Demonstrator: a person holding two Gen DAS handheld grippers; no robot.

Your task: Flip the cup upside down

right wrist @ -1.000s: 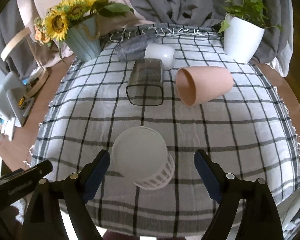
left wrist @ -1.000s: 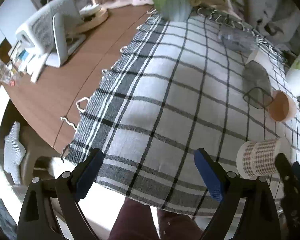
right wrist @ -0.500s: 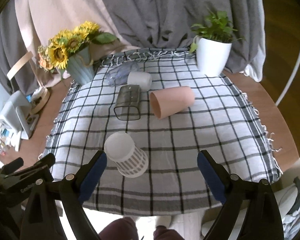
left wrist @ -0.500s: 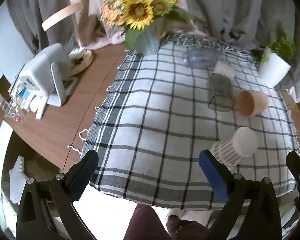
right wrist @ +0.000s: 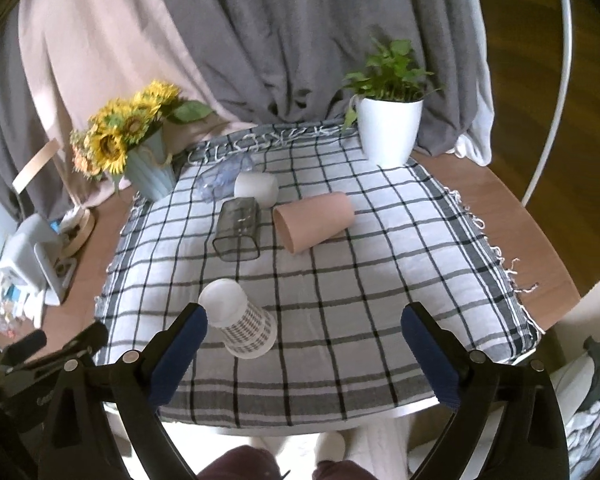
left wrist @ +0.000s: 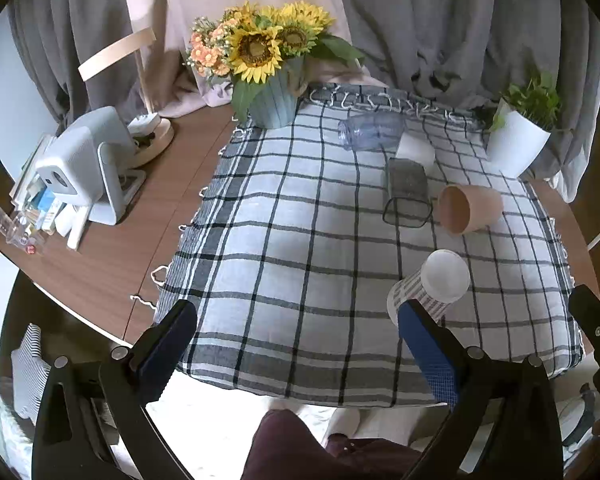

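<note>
The checked cup (right wrist: 242,322) stood base-up at lower left of the tablecloth (right wrist: 380,280), while left gripper (left wrist: 296,344) and right gripper (right wrist: 304,344) gaped empty.

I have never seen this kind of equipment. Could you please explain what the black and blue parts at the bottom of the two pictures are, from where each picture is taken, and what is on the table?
No robot is here. A person holds one hand-held gripper in each hand, and each carries a wide-angle camera that looks forward along its two blue-padded fingers. One picture comes from the left hand-held gripper, the other from the right hand-held gripper. Both are open and hold nothing.

On the checked cloth a patterned cup stands upside down. Behind it a pink cup, a dark clear container, a white cup and a clear cup lie on their sides. A sunflower vase and a potted plant stand at the far corners.
</note>
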